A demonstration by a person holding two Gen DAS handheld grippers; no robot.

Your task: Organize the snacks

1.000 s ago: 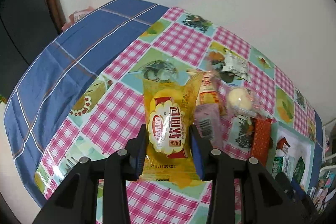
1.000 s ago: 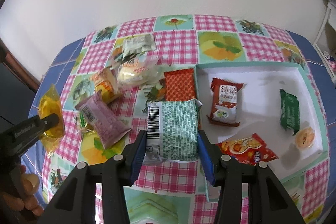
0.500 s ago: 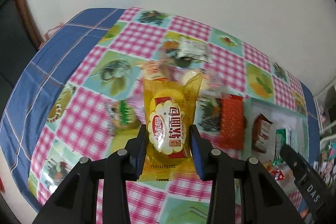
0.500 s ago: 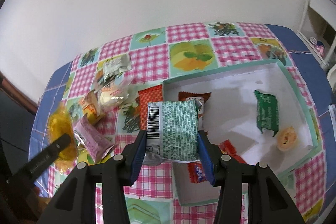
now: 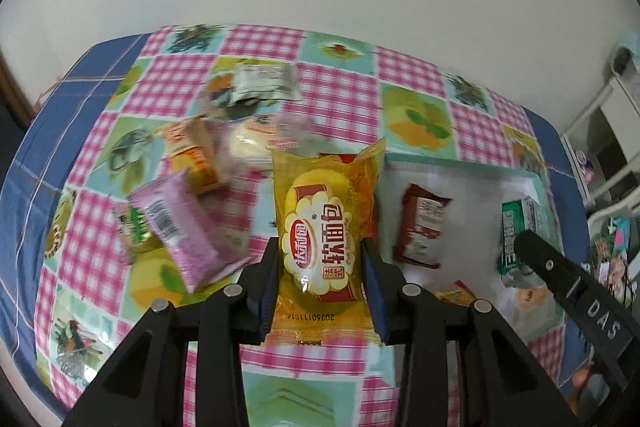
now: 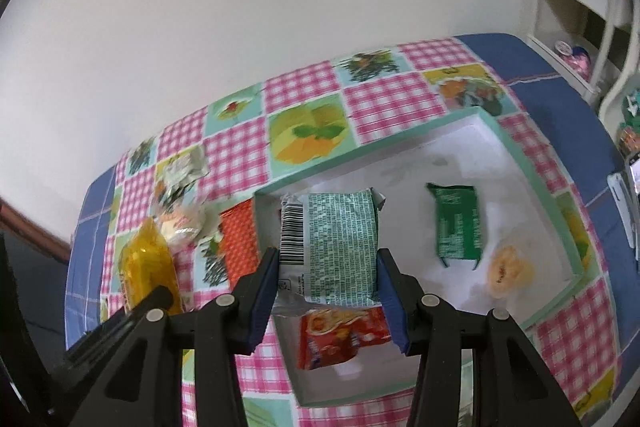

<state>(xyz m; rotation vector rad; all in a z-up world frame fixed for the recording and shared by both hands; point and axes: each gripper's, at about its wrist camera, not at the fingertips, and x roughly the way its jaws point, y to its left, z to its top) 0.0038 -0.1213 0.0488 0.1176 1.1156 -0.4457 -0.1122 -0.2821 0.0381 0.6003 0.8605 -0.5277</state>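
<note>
Left wrist view: the left tool [image 5: 320, 281] pinches a yellow plastic-wrapped soft bread packet with red and white lettering [image 5: 320, 227], its blue pads pressed on both sides of the wrapper. The packet hangs above the surface covered with a pink-checked, fruit-patterned cloth [image 5: 412, 95], at the left edge of a shallow white box with a mint-green rim [image 5: 472, 167]. At 9 o'clock from the packet lie a pink foil snack pouch [image 5: 178, 227] and, half under it, a small green-printed wrapper [image 5: 132, 231]. At 10 o'clock sits an orange carton-like snack [image 5: 192, 155], with a clear-wrapped pale round cake [image 5: 248, 147] just beside it. At 11 o'clock, farther off, lies a silver-white sachet [image 5: 264, 81]. Inside the box at 3 o'clock rests a brown-red sachet [image 5: 424, 219]. At the right edge the right tool's black finger [image 5: 560, 271] shows, with its green packet against it.

Right wrist view: the right tool [image 6: 328, 293] is clamped on a pale green printed foil packet with a barcode [image 6: 332, 247], held over the box's left part. Below it, at 6 o'clock, a red-orange crinkled snack bag [image 6: 340, 335] lies in the box. At 3 o'clock lies a dark green flat sachet [image 6: 458, 225], and beyond it, at 4 o'clock, a small orange jelly cup [image 6: 510, 269]. An orange-red dotted square packet [image 6: 238, 243] lies on the cloth at 9 o'clock, touching the box's outer wall.
</note>
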